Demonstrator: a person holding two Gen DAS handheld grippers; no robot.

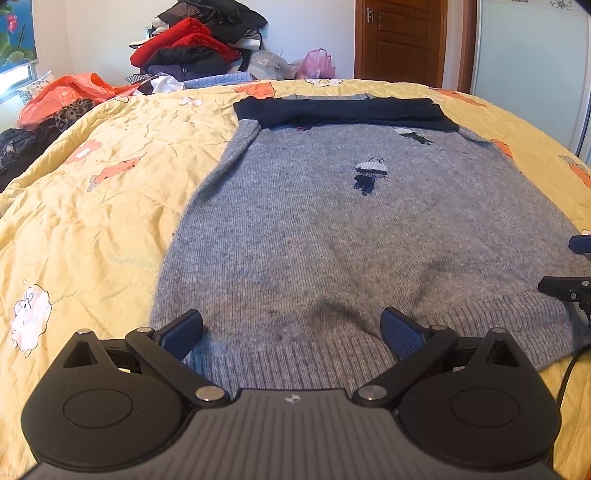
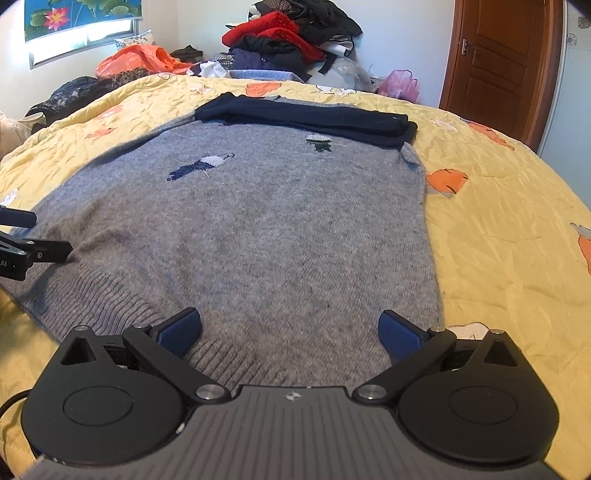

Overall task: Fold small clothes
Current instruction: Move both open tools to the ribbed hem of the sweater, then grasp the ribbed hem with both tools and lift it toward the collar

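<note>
Sweater (image 1: 332, 229), grey knit with dark navy sleeves folded across its upper part, fills the middle of the left wrist view, lying flat on a bed covered by a yellow quilt (image 1: 92, 221) printed with orange and white flowers. Small embroidered figures sit on the chest in the upper centre of the frame. The ribbed hem runs along the lower part of the frame, just ahead of the left tool (image 1: 291, 332), whose blue-padded fingers (image 1: 183, 334) stand wide apart over the hem with nothing between them. At the right edge of the frame the right tool (image 1: 569, 291) pokes in over the hem's corner. A pile of clothes (image 1: 195, 40) rises at the upper left, with a wooden door (image 1: 400, 40) at the upper right.

From the right wrist view, the sweater (image 2: 277, 229) again spreads across the centre, its navy sleeves lying as a band across the top and its right side edge on the quilt (image 2: 498, 240). The right tool (image 2: 290, 332) is spread fully wide above the hem at the bottom of the frame, gripping nothing. The left tool (image 2: 33, 243) shows at the left edge over the hem. The clothes pile (image 2: 288, 33) and door (image 2: 498, 48) sit along the top.
</note>
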